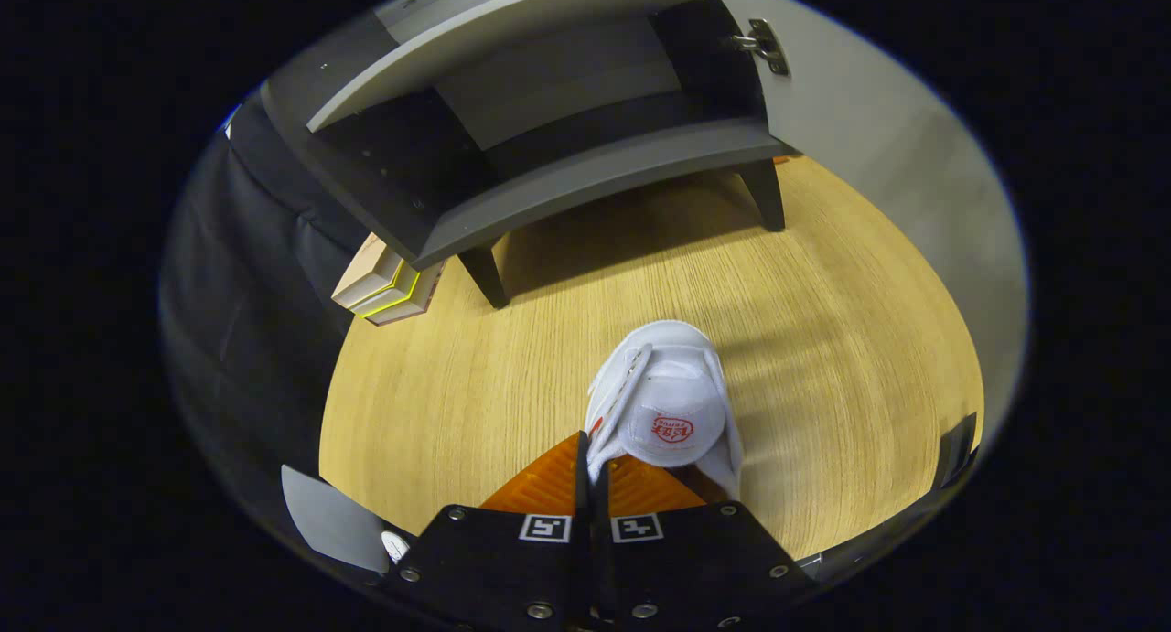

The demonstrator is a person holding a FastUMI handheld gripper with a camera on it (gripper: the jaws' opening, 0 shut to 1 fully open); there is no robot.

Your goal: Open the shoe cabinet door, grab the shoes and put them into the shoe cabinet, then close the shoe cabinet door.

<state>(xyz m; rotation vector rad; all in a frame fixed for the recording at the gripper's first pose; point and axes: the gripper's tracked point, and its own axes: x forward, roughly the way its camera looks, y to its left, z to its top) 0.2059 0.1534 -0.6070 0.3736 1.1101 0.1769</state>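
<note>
A white shoe (666,401) with a red mark on its tongue hangs just ahead of my gripper (593,463), lifted above the wooden floor (860,358). The fingers are shut on the shoe's side edge, pinching it between them. Beyond the shoe stands the grey shoe cabinet (549,147) on short dark legs. Its door (878,120) is swung open to the right, a metal hinge (761,45) showing at the top. Inside I see a bare shelf and a dark interior.
A stack of flat boxes (389,283) lies on the floor beside the cabinet's left front leg. Black cloth hangs to the left of the cabinet. The open door stands along the right side of the floor.
</note>
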